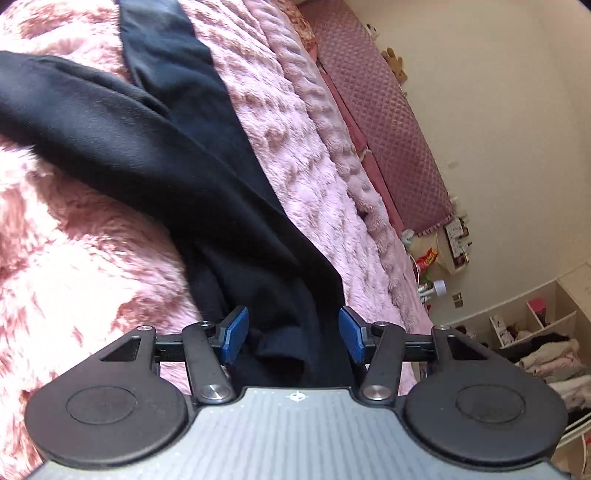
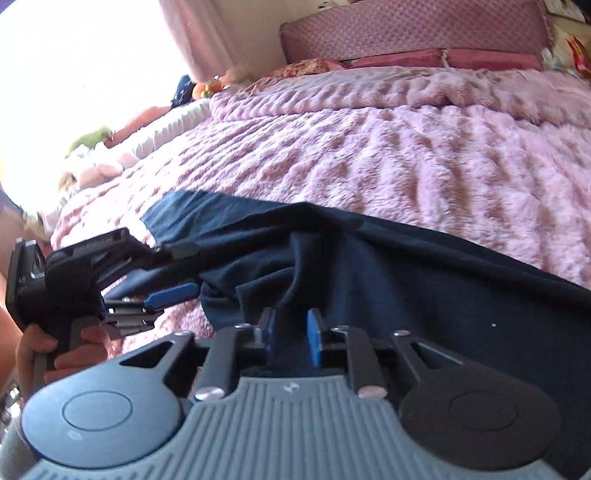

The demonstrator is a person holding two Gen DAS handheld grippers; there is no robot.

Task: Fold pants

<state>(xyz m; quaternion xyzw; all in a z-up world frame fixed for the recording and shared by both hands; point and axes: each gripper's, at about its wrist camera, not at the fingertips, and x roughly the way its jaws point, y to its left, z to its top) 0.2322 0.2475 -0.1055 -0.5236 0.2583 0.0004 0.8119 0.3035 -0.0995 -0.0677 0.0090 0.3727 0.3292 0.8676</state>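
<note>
Left tongs (image 1: 293, 334) are spread wide apart with the dark navy soft-fabric pants (image 1: 207, 177) bunched between the blue pads, not pinched. Right tongs (image 2: 291, 338) are nearly closed, a narrow gap left, and a fold of the pants (image 2: 369, 280) runs up into that gap; can't tell if it's really gripped. The pants lie rumpled across the fluffy pink plush blanket (image 2: 369, 147) on the bed, quilted mauve headboard (image 2: 406, 33) behind.

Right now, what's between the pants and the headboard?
Only the pink blanket, then pillows against the headboard; the right wrist view shows it. The pants lie at the near edge.
</note>
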